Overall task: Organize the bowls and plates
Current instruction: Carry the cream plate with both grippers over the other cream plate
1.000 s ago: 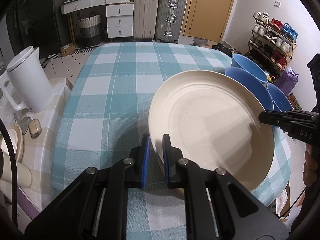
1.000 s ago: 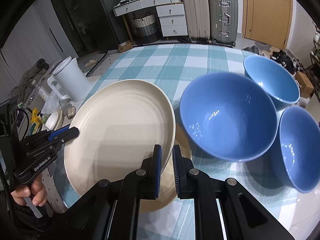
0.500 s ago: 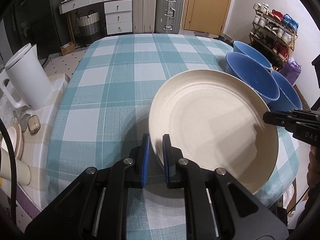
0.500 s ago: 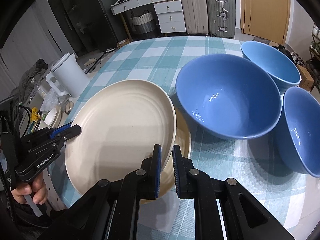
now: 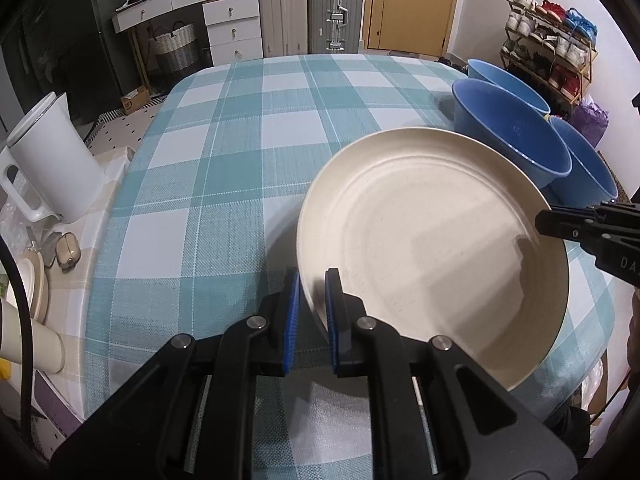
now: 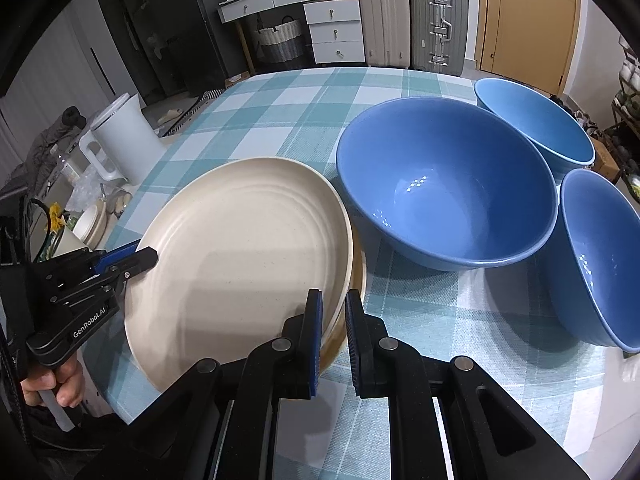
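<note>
Currently:
Left gripper [image 5: 312, 304]: fingers clamp cream plate [image 5: 432, 256] rim.
Right gripper [image 6: 333, 332]: fingers clamp opposite rim.
Plate: tilted above second plate [image 6: 358, 280].
Bowls [image 6: 444, 184]: on desk [image 5: 248, 152].

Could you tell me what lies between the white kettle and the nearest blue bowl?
In the right wrist view, between the white kettle and the nearest blue bowl lies bare checked tablecloth; nearer the camera, the cream plate sits between them.
</note>
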A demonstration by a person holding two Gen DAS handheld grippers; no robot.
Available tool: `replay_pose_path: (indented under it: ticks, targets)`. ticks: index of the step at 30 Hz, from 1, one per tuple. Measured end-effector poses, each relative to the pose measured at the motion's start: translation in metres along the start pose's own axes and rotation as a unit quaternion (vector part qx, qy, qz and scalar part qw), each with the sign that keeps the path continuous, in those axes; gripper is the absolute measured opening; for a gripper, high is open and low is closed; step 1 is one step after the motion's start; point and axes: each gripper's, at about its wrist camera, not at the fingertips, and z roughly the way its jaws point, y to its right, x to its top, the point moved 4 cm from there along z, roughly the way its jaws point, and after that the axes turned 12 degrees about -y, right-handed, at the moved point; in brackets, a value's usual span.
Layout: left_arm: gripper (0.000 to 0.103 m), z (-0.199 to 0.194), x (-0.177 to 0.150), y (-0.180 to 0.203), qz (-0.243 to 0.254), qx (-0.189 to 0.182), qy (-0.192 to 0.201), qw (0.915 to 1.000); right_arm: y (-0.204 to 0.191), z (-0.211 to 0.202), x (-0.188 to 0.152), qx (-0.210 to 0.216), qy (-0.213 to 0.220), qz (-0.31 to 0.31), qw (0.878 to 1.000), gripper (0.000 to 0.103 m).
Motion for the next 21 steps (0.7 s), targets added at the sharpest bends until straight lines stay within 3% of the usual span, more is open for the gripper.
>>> replay_pose_path:
  ticks: [21]
  targets:
    - [0.01,0.021,-0.002,0.016,0.032,0.044,-0.007,0.9985,0.001,0.016,-0.006,-0.043,-0.008,-0.011,0.999,0.012]
